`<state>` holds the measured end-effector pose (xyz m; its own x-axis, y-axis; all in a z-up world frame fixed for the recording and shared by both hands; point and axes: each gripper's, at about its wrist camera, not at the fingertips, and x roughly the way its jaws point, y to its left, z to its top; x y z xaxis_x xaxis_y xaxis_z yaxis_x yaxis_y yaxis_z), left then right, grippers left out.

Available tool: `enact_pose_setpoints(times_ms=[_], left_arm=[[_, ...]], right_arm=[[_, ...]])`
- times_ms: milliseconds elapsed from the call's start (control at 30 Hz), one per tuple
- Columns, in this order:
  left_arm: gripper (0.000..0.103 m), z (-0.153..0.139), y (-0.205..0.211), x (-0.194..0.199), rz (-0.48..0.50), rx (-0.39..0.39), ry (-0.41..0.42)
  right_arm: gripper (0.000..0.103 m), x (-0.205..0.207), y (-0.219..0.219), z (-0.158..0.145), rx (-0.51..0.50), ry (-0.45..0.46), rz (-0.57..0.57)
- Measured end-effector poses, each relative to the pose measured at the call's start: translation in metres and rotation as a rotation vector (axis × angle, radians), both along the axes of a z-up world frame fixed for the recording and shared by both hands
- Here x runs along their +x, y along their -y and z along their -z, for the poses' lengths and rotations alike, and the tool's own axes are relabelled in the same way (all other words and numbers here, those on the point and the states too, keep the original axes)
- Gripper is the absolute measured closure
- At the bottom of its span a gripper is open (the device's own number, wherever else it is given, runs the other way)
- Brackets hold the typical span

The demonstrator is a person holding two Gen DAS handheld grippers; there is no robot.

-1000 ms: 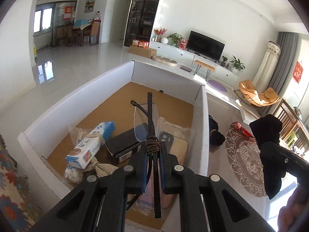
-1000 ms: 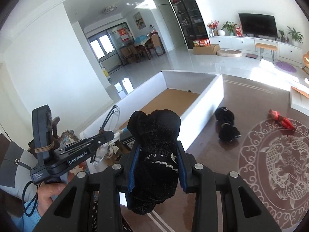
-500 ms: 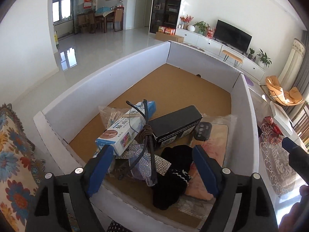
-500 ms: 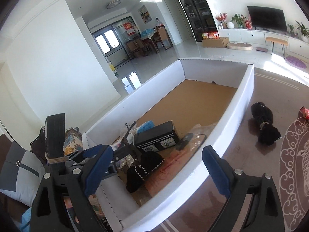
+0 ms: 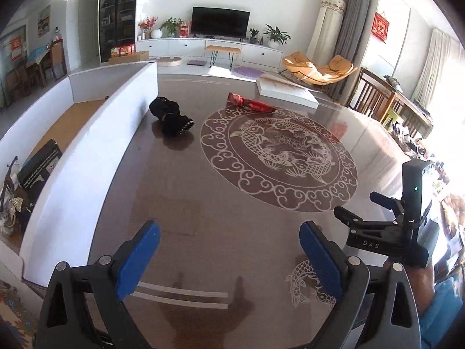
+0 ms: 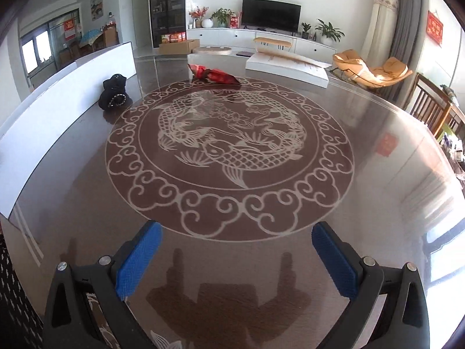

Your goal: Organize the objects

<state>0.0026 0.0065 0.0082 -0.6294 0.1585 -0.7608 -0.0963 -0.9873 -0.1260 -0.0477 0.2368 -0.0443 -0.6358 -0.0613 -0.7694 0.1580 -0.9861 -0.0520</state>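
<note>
Surface: a glossy dark-brown table (image 6: 87,203) is bearing a pale fish medallion (image 6: 229,157) ringed with cloud scrolls, and is mirroring the fingers above it.

Room: a living room is showing behind, with a television (image 6: 271,14) on a long white cabinet (image 6: 261,39), potted plants, an orange lounge chair (image 6: 372,71) and grey curtains.

White box (image 5: 87,157): standing along the table's left side (cork floor inside); a black carton (image 5: 40,165) and small clutter are lying at its near end.

Loose items: a black bundle (image 5: 171,115) is lying on the table just beside the box wall; a red packet (image 5: 250,104) is lying at the medallion's far rim; a flat white board (image 6: 287,68) is sitting beyond it.

Left gripper (image 5: 229,250): its jaws are opening, now standing wide, with nothing between the blue pads (image 5: 136,258); only bare table is showing below.

Right gripper (image 6: 237,257): its jaws are standing spread fully wide and are gripping nothing, hanging over the medallion's near rim.
</note>
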Motion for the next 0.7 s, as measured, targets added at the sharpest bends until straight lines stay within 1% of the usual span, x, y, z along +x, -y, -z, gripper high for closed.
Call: enact_pose_setpoints(times_ms=[67, 133, 200, 267, 333, 367, 433, 500, 567, 633, 700], left_arm=[[0.005, 0.017, -0.023, -0.009, 0.030, -0.030, 0.053], [0.005, 0.031, -0.040, -0.015, 0.048, -0.080, 0.090], [0.005, 0.044, -0.053, -0.015, 0.059, -0.145, 0.102], [0.005, 0.053, -0.058, -0.017, 0.052, -0.200, 0.104], [0.005, 0.061, -0.057, -0.018, 0.031, -0.232, 0.113], [0.005, 0.064, -0.054, -0.020, 0.022, -0.233, 0.118], [0.005, 0.068, -0.048, -0.021, 0.008, -0.210, 0.128], [0.005, 0.073, -0.043, -0.024, -0.006, -0.183, 0.138], [0.005, 0.077, -0.040, -0.026, -0.017, -0.167, 0.147], [0.005, 0.079, -0.038, -0.027, -0.024, -0.148, 0.155], [0.005, 0.079, -0.035, -0.027, -0.037, -0.146, 0.153]], right_arm=[[0.000, 0.012, -0.022, 0.004, -0.009, 0.001, 0.046], [0.000, 0.016, -0.034, 0.006, -0.026, 0.012, 0.075], [0.000, 0.018, -0.040, 0.008, -0.054, 0.024, 0.094], [0.000, 0.017, -0.044, 0.006, -0.076, 0.013, 0.106], [0.000, 0.012, -0.046, 0.010, -0.091, 0.031, 0.120], [0.000, 0.009, -0.047, 0.012, -0.088, 0.045, 0.127], [0.000, 0.006, -0.048, 0.016, -0.088, 0.065, 0.133], [0.000, 0.006, -0.045, 0.017, -0.072, 0.067, 0.133], [0.000, 0.006, -0.041, 0.019, -0.034, 0.075, 0.134], [0.000, 0.006, -0.041, 0.019, -0.033, 0.075, 0.132], [0.000, 0.007, -0.040, 0.020, -0.034, 0.074, 0.132]])
